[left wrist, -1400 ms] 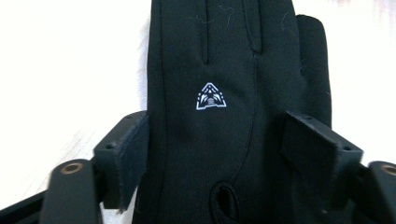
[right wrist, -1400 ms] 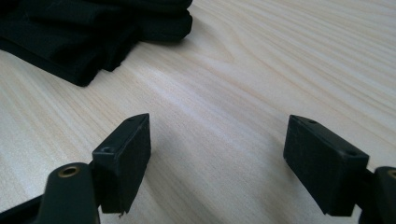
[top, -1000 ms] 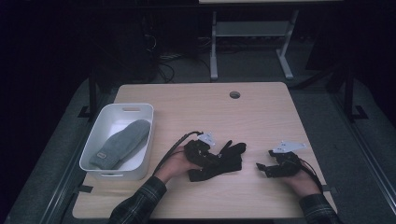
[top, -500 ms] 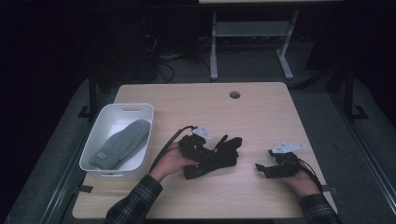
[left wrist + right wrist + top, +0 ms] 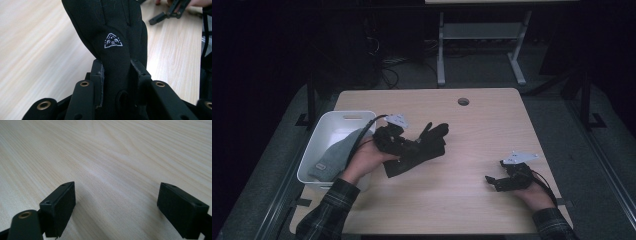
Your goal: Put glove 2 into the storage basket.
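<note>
- The left gripper (image 5: pixel 404 147) sits left of centre in the high view, its jaws clamped on a black glove (image 5: pixel 424 147); the left gripper view has the two pads pressing the glove's cuff end from either side at bottom centre.
- In that same view the glove (image 5: pixel 112 37) rises from the jaws to the top of the frame, with a small white triangular logo (image 5: pixel 113 41) on its back.
- In the high view the glove hangs off the gripper toward the right, fingers pointing to the upper right; whether its lower edge touches the wooden table (image 5: pixel 472 200) I cannot tell.
- Just left of the left hand (image 5: pixel 367 162) stands a white bin (image 5: pixel 332 127) at the table's left edge, with a grey insole-shaped piece (image 5: pixel 334 155) lying inside.
- The right gripper (image 5: pixel 497 181) rests at lower right, well apart from the glove; its jaws have just been opening.
- The right gripper view shows its pads (image 5: pixel 61 202) spread wide, bare table between them.
</note>
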The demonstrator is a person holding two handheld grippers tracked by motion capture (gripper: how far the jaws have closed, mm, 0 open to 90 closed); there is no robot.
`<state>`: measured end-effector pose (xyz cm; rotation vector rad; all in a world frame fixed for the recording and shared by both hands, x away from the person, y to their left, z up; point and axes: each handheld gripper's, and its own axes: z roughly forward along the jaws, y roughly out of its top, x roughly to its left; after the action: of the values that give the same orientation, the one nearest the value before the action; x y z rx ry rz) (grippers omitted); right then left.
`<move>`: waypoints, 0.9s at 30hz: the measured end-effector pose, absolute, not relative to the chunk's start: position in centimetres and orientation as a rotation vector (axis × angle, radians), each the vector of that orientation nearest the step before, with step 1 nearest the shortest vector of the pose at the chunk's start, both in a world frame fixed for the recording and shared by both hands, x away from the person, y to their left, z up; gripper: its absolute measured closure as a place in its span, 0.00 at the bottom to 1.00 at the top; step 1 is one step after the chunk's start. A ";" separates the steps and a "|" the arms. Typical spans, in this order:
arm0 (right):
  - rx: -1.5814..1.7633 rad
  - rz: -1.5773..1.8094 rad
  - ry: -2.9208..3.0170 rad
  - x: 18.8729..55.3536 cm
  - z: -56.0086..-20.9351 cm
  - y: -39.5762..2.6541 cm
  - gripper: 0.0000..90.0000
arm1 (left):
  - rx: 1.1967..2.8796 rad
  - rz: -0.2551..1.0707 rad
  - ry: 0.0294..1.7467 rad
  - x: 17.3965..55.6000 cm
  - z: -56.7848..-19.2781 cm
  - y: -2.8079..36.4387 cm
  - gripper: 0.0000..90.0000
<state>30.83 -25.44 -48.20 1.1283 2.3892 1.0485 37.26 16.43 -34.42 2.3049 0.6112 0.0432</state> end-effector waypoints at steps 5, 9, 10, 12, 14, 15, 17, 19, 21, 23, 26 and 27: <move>1.129 1.049 2.389 30.8 -48.2 -25.4 0.17 | 2.264 0.088 0.693 37.2 -32.6 20.3 0.75; 1.129 1.048 2.389 30.8 -48.2 -25.4 0.17 | 2.247 0.131 0.754 37.0 -31.6 23.5 0.75; 1.128 1.049 2.388 30.8 -48.2 -25.4 0.17 | 2.240 0.140 0.774 36.9 -31.4 24.2 0.75; 1.127 1.049 2.388 30.8 -48.2 -25.4 0.17 | 2.233 0.154 0.813 36.8 -31.3 25.8 0.75; 1.128 1.049 2.386 30.8 -48.2 -25.4 0.17 | 2.224 0.170 0.852 36.8 -31.2 27.5 0.75; 1.124 1.048 2.386 30.9 -48.2 -25.5 0.17 | 2.216 0.178 0.873 36.7 -31.2 28.3 0.75; 1.121 1.049 2.386 30.9 -48.2 -25.5 0.17 | 2.205 0.195 0.909 36.6 -31.2 30.0 0.75; 1.121 1.049 2.385 30.9 -48.2 -25.5 0.17 | 2.182 0.211 0.959 36.5 -31.4 31.6 0.75; 1.124 1.048 2.385 30.9 -48.2 -25.5 0.17 | 2.164 0.219 1.009 36.4 -31.7 33.0 0.75; 1.125 1.046 2.386 30.9 -48.2 -25.5 0.17 | 2.160 0.224 1.044 36.3 -32.3 34.1 0.75; 1.125 1.045 2.386 30.9 -48.2 -25.5 0.17 | 2.164 0.211 1.092 36.4 -33.5 35.2 0.74; 1.126 1.047 2.385 30.9 -48.2 -25.5 0.17 | 2.168 0.209 1.104 36.5 -33.9 35.5 0.74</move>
<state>30.87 -25.46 -48.21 1.1259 2.3846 1.0467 36.48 35.52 -33.89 2.1683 1.1042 0.2092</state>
